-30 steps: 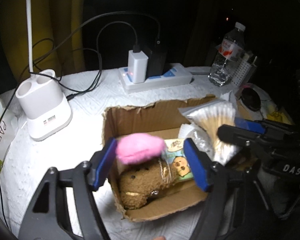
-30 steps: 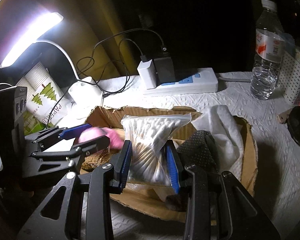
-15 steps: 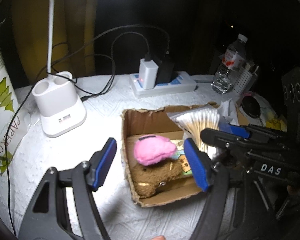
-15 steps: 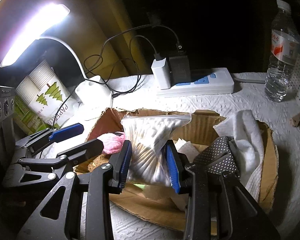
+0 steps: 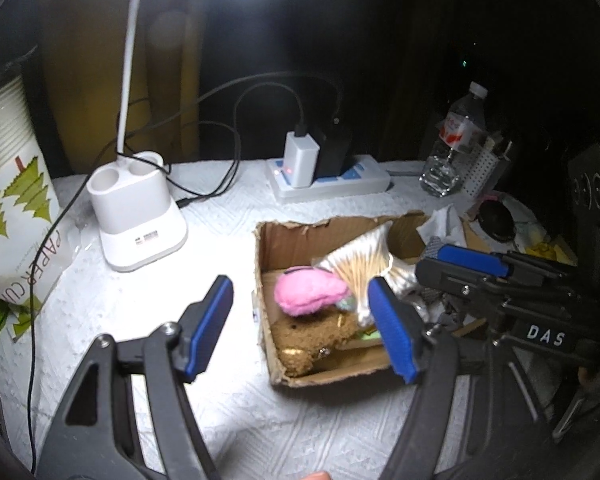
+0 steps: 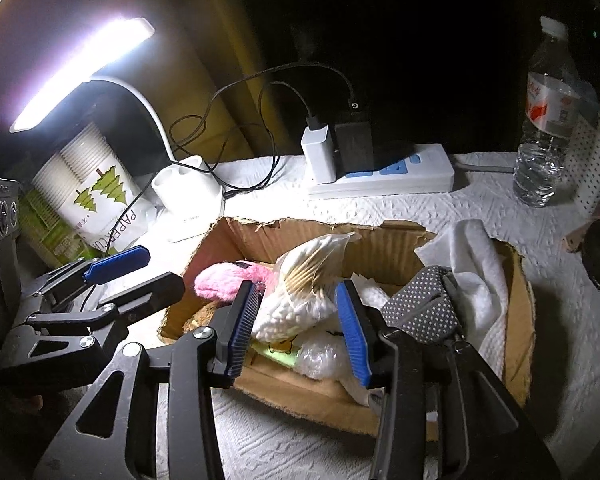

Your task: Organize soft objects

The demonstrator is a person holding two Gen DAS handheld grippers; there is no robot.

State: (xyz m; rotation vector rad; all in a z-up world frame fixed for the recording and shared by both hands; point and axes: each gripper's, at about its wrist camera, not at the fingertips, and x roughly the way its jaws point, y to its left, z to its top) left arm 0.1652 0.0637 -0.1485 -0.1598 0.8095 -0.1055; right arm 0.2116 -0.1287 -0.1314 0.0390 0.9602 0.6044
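Our right gripper [image 6: 300, 324] had just been opening, and we saw the bag of cotton swabs [image 6: 300, 292] between its parted pads, lying tilted in the cardboard box [image 6: 520, 320]. At nine o'clock from it lay the pink plush [image 6: 224, 280]. Our left gripper [image 5: 300, 328] stood wide and empty.

Cardboard box [image 6: 396, 394]: one. Pink plush [image 6: 224, 280]: one. Brown plush [image 5: 312, 336]: one. Bag of cotton swabs [image 6: 300, 292]: one. Water bottle [image 6: 546, 136]: one. Power strip [image 6: 400, 178]: one. Desk lamp [image 6: 188, 196]: one.
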